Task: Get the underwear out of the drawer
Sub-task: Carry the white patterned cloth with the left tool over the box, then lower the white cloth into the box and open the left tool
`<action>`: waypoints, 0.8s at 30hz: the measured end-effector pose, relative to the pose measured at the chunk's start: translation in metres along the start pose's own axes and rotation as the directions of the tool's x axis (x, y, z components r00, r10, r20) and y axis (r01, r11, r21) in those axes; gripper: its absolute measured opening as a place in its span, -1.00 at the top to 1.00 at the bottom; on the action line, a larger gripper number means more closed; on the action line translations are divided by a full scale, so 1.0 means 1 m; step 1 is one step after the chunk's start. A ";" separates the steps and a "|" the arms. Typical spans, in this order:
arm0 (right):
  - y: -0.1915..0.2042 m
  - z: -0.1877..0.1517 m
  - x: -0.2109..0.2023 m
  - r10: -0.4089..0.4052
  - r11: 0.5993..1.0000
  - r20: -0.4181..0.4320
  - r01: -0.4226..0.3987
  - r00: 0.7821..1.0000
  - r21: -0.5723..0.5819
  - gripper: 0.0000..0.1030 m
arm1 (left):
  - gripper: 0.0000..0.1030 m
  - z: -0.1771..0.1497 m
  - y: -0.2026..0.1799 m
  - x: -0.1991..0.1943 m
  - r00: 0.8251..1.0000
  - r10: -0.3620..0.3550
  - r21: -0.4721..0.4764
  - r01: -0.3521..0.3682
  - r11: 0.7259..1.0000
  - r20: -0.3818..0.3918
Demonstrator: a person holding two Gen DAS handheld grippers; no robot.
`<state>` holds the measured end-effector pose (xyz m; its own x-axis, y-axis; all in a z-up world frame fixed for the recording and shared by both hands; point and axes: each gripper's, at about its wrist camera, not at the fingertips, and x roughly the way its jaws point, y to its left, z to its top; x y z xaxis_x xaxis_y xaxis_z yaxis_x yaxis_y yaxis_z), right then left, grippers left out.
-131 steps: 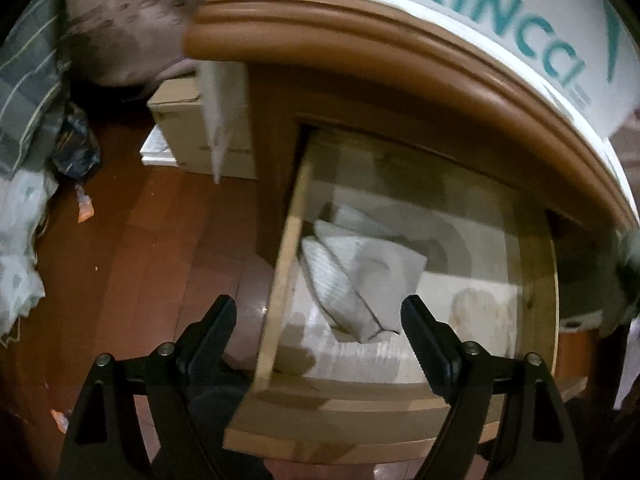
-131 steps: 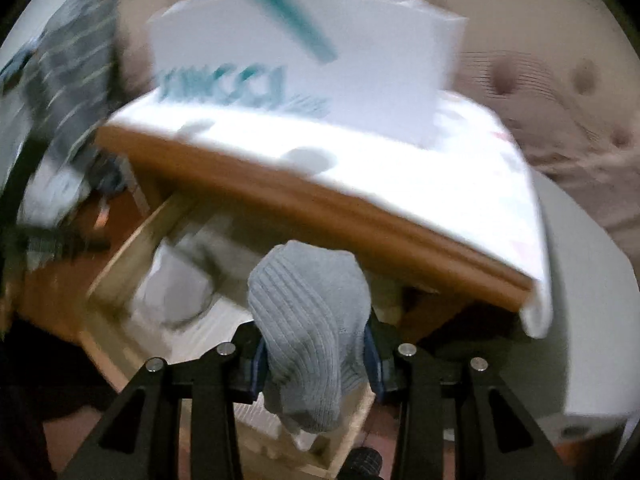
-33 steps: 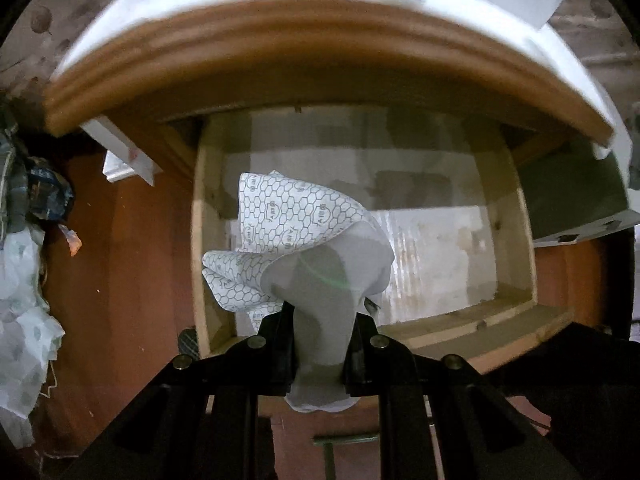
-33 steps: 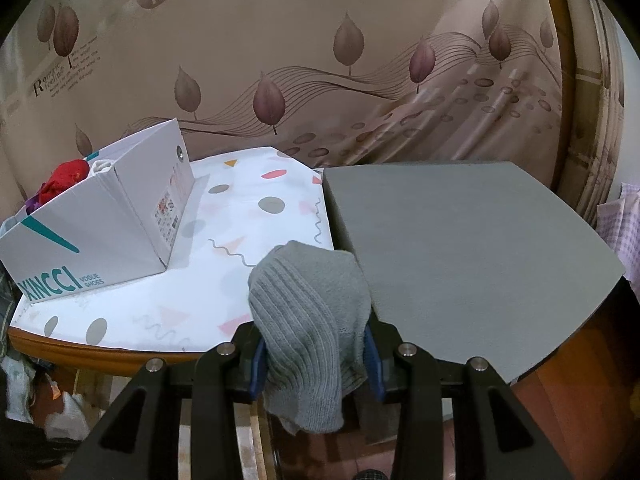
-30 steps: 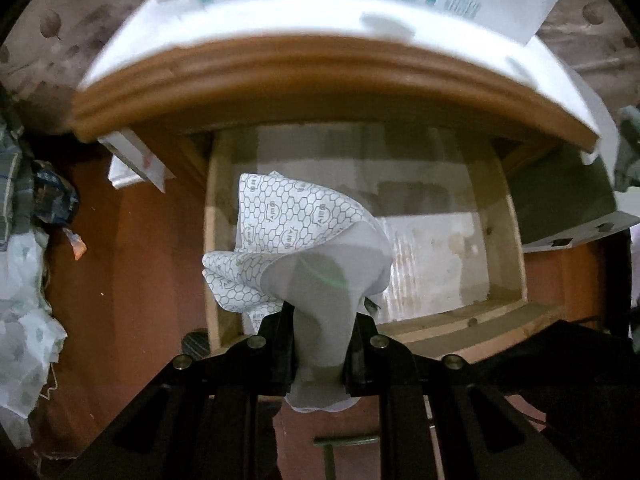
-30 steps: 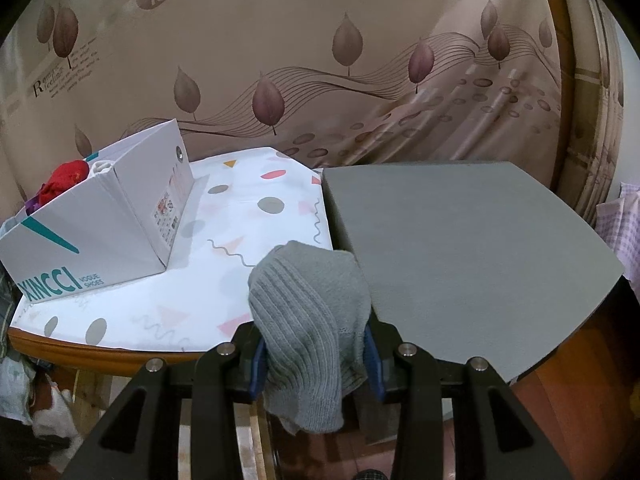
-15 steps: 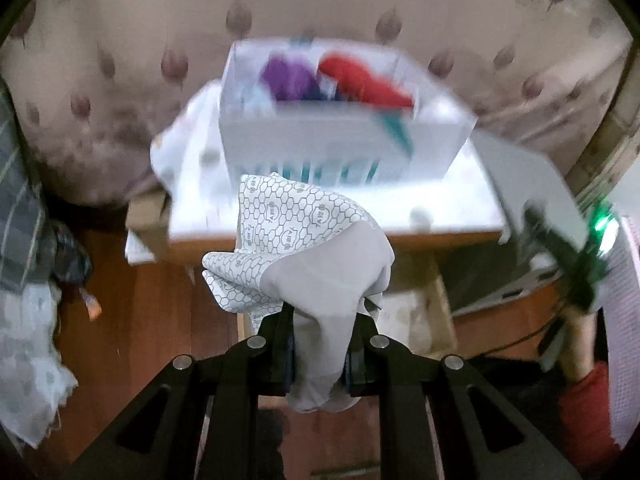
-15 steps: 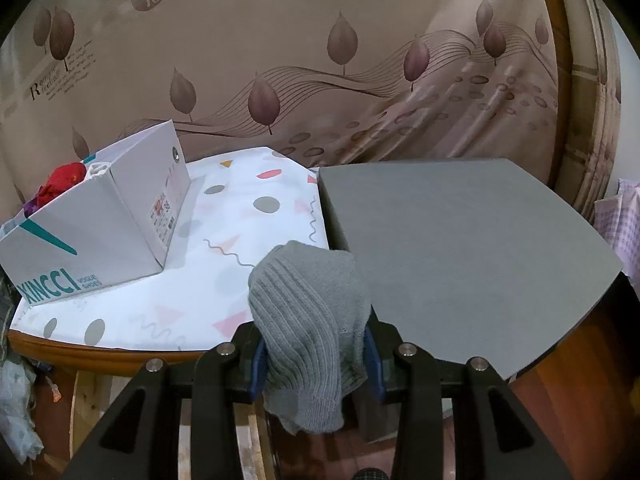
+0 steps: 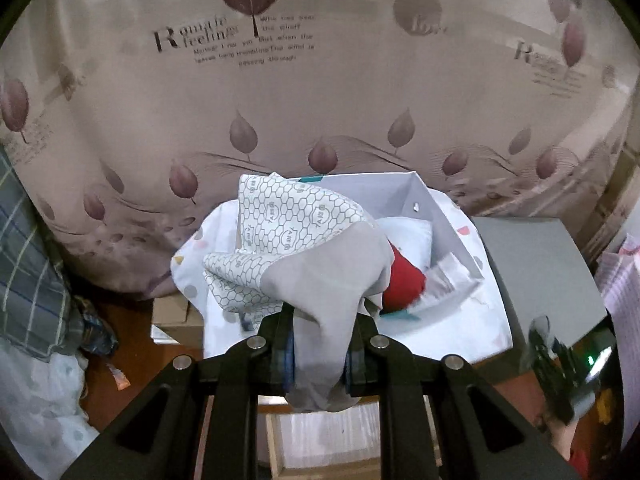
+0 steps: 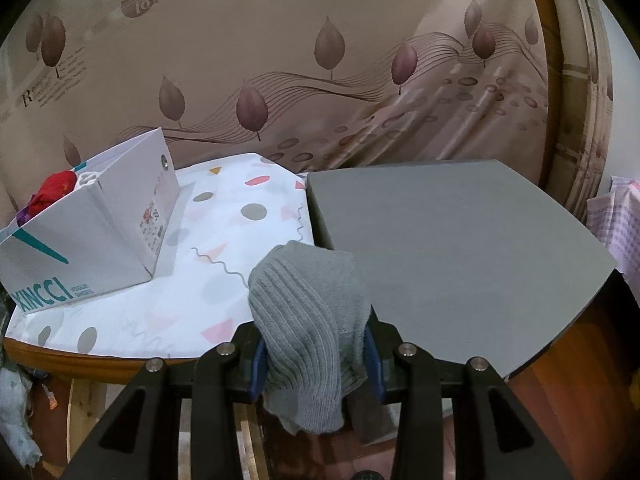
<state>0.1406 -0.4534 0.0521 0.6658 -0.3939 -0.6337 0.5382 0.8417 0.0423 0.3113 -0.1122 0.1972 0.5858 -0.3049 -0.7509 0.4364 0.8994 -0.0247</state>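
Left claw [image 9: 318,354]: my jaws pinch the hex-print underwear [image 9: 296,240], clear of the drawer [image 9: 320,440], above the white box's [image 9: 436,216] near edge, likely for dropping in.
Right claw [image 10: 314,364]: clamps a grey ribbed sock [image 10: 310,320] at the table's [image 10: 100,360] front edge.

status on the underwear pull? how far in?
Done: both pieces look clear of the drawer. In hand: left gripper is shut on the grey, honeycomb-print underwear, in front of the white cardboard box; right gripper is shut on the grey ribbed knit garment. Left: set both down.
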 end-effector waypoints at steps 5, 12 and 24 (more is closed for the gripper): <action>0.001 0.003 -0.001 -0.023 1.000 0.015 0.023 1.000 -0.008 0.24 | 0.71 0.015 -0.002 0.046 0.999 0.022 -0.023 -0.023 0.999 -0.044; -0.006 0.006 -0.001 -0.084 0.996 0.019 0.083 0.996 0.025 0.24 | 0.70 0.017 0.005 0.095 0.993 0.068 -0.073 -0.075 0.995 -0.091; -0.013 0.007 0.005 -0.108 0.993 -0.011 0.108 0.994 0.054 0.24 | 0.66 0.016 0.002 0.143 0.986 0.111 -0.064 -0.120 0.991 -0.127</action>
<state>0.1403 -0.4684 0.0535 0.5982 -0.4781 -0.6431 0.6341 0.7731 0.0149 0.4068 -0.1584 0.1001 0.5394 -0.1605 -0.8266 0.3179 0.9478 0.0234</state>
